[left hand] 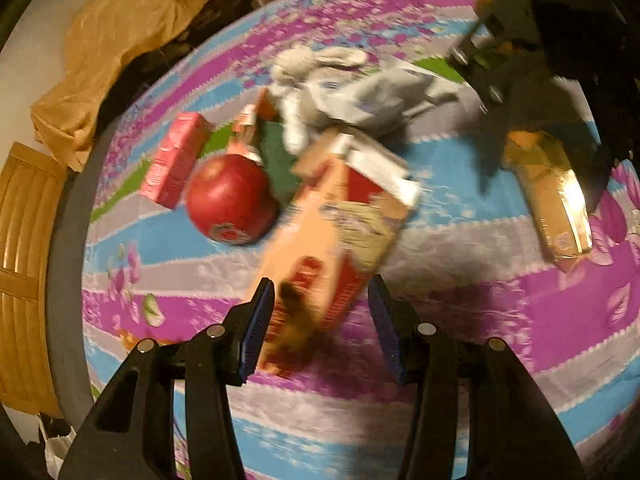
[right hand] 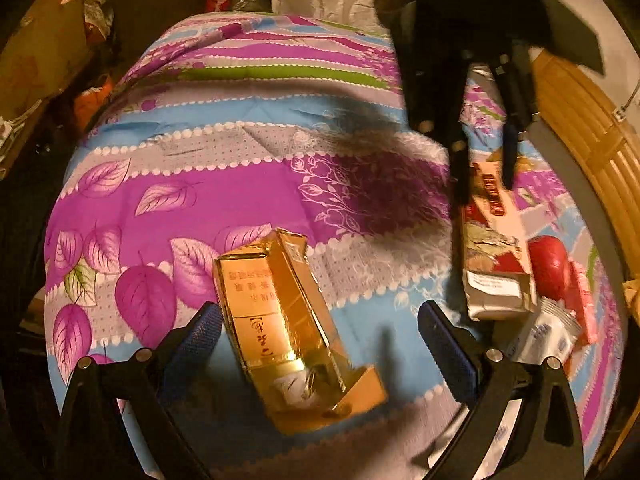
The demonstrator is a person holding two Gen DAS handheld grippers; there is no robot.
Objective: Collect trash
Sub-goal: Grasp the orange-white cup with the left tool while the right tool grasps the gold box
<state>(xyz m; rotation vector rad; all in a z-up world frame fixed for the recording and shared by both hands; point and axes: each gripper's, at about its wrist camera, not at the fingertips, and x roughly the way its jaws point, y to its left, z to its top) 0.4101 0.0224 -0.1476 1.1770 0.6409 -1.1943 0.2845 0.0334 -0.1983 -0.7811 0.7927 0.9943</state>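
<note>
Left wrist view: left hand-held gripper [left hand: 322, 316] wide open, blue pads either side of tall orange-and-red printed carton [left hand: 332, 236] lying on floral purple-blue bedspread [left hand: 480, 320], contact unclear through blur. Red round apple [left hand: 230, 200], pink small box [left hand: 176, 160], grey crumpled wrapper [left hand: 380, 96] just beyond.

Right wrist view: right hand-held gripper [right hand: 320, 332] wide open, straddling shiny gold rectangular box [right hand: 288, 332] on bedspread, not gripping it.

Place: home, cluttered room
Evidence: floral tablecloth [right hand: 256, 184] on round table, wooden chair [left hand: 24, 264], plush rabbit [left hand: 304, 80], apple [left hand: 230, 198]
</note>
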